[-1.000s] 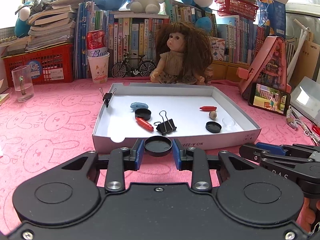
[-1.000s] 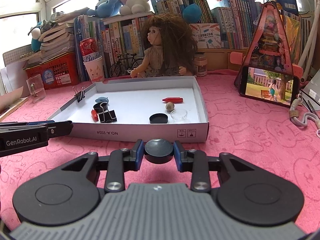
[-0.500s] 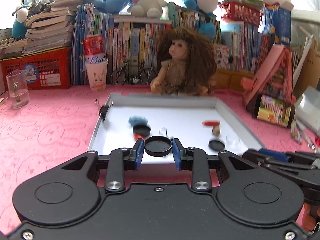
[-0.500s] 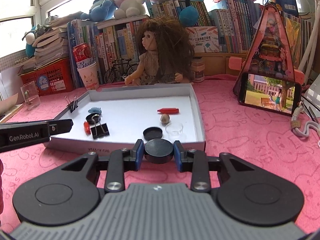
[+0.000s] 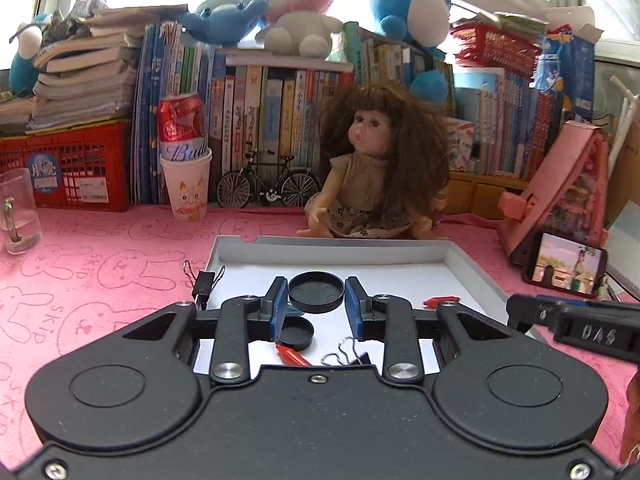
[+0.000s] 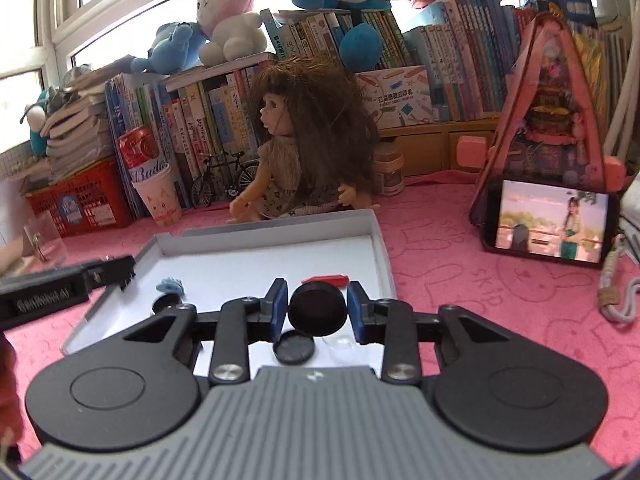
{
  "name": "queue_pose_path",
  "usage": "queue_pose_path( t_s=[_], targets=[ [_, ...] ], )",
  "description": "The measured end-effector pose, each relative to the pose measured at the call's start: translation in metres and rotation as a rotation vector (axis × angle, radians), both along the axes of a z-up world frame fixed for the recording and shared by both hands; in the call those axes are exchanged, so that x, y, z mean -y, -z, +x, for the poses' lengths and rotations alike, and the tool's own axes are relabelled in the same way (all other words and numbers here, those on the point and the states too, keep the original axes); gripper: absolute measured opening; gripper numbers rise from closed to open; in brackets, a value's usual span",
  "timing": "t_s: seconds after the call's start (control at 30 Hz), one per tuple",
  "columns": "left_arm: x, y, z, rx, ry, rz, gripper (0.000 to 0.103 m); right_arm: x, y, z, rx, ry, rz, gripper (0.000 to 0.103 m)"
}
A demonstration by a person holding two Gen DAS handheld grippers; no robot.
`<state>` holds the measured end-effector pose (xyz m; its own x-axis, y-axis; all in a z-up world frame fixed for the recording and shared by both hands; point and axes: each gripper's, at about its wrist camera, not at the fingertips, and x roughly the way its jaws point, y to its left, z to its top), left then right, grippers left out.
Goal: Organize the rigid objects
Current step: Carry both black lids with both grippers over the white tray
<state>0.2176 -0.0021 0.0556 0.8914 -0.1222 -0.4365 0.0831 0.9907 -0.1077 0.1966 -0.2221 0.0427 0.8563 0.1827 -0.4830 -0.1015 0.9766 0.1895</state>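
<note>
My left gripper [image 5: 316, 298] is shut on a black round cap [image 5: 316, 291], hollow side up, held above the white box [image 5: 332, 246]. My right gripper [image 6: 318, 310] is shut on another black round cap [image 6: 318, 309], above the same box [image 6: 382, 248]. In the box lie a black cap [image 5: 295, 330], a red piece [image 5: 292, 354], a black binder clip [image 5: 348, 356] and a red stick [image 5: 442, 301]. The right wrist view shows a black cap [image 6: 294, 346], a clear lid [image 6: 340, 343], a blue fuzzy piece [image 6: 171, 285] and the red stick [image 6: 325, 279].
A doll [image 5: 376, 172] sits behind the box. A binder clip [image 5: 204, 282] grips the box's left rim. A phone [image 6: 548, 224] leans on a pink stand at right. A glass mug [image 5: 16, 216], a paper cup with a can [image 5: 186, 184] and books line the back.
Both grippers have moved forward and up, from in front of the box's near wall to over its inside, each still holding its black cap.
</note>
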Motion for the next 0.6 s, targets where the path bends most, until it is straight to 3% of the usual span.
queue_pose_path(
  t_s=[0.2,0.6],
  targets=[
    [-0.003,0.011,0.038,-0.054,-0.053,-0.046,0.029,-0.002,0.002,0.039,-0.021,0.018,0.038,0.037],
    [-0.003,0.031,0.086,-0.111,-0.080,-0.001,0.029,-0.005,0.016,0.095,-0.055,0.015,0.052,0.037]
  ],
)
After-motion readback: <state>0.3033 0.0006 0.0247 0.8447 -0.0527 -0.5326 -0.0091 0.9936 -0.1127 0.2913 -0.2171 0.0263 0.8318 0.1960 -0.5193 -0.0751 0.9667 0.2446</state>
